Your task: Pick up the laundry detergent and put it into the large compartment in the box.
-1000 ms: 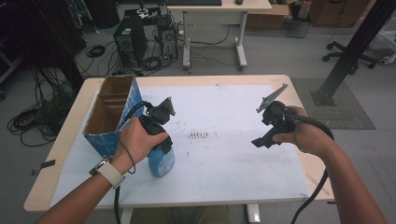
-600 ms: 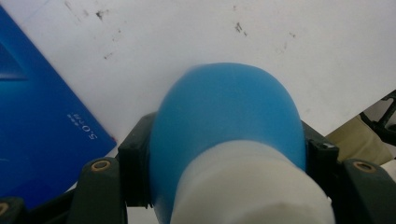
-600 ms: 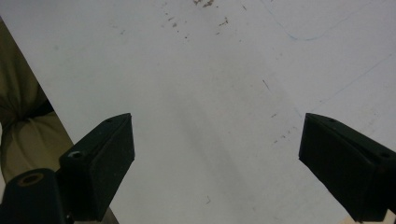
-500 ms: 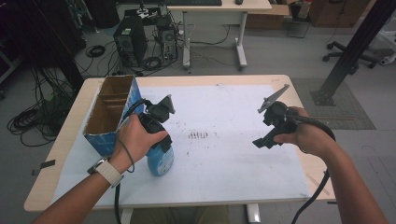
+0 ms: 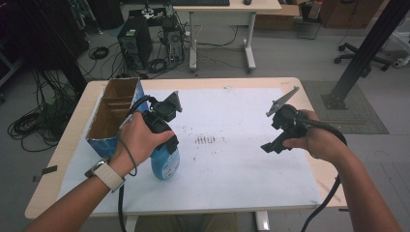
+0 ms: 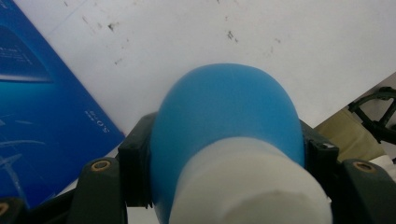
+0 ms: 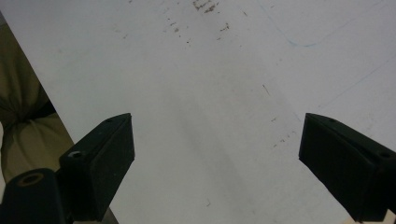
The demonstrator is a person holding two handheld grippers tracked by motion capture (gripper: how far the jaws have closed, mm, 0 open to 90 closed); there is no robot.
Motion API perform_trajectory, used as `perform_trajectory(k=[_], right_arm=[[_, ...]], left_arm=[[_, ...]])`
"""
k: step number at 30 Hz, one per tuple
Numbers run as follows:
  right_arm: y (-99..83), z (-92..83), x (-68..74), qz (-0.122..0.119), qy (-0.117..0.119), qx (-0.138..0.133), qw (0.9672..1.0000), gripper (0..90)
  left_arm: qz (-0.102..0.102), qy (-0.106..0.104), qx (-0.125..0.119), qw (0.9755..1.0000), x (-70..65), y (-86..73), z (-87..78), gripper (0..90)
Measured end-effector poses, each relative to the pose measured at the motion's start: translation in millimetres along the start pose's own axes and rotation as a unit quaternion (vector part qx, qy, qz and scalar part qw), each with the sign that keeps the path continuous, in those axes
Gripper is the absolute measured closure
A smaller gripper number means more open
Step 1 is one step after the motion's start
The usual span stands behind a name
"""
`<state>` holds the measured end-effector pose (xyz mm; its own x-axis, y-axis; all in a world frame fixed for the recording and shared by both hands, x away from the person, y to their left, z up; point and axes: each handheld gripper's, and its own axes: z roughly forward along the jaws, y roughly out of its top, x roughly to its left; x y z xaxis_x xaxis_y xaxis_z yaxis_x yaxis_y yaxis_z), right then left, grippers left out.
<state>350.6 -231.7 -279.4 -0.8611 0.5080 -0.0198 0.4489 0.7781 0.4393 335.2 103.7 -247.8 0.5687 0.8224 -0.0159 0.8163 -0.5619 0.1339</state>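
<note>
High view gives me the clearest read on the blue bottle [image 5: 166, 164]: a rounded light-blue plastic body with a printed label on its lower half, standing upright. Its base is at or just above the white sheet [image 5: 232, 145] that covers the table [image 5: 203, 82], and I cannot tell whether it touches. It sits just beside the near corner of the open cardboard box [image 5: 113, 116], on the side facing the middle of the sheet. That box has a brown inside and blue outer walls, and it stands at the sheet's left edge.

My left gripper [image 5: 162, 140] comes down over the bottle from above, and my left hand [image 5: 140, 140] wraps the gripper body. Left gripper view shows the bottle [image 6: 226, 135] up close, its blue shoulder swelling out beyond a white neck or cap at the bottom of the frame. Both black jaws press against its sides, so I read the left gripper [image 6: 224, 154] as clenched on the bottle. The blue wall of the box [image 6: 42, 107] fills that view's left side.

My right gripper [image 5: 276, 145] hangs over the sheet well apart from the box, on the far side of a patch of dark smudges [image 5: 205, 140]. Right gripper view shows the right gripper [image 7: 215, 158] with its jaws spread wide and bare sheet [image 7: 210, 93] between them.
</note>
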Motion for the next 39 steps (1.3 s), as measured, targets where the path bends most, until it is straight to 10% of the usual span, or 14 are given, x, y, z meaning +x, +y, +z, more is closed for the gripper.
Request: perform_trajectory(k=[39], right_arm=[[4.4,3.2,0.1,-0.005,0.001,-0.003,1.0000,10.7]], left_arm=[[-0.038,0.005,-0.016,0.9991,9.1,16.2,-71.9,37.2]])
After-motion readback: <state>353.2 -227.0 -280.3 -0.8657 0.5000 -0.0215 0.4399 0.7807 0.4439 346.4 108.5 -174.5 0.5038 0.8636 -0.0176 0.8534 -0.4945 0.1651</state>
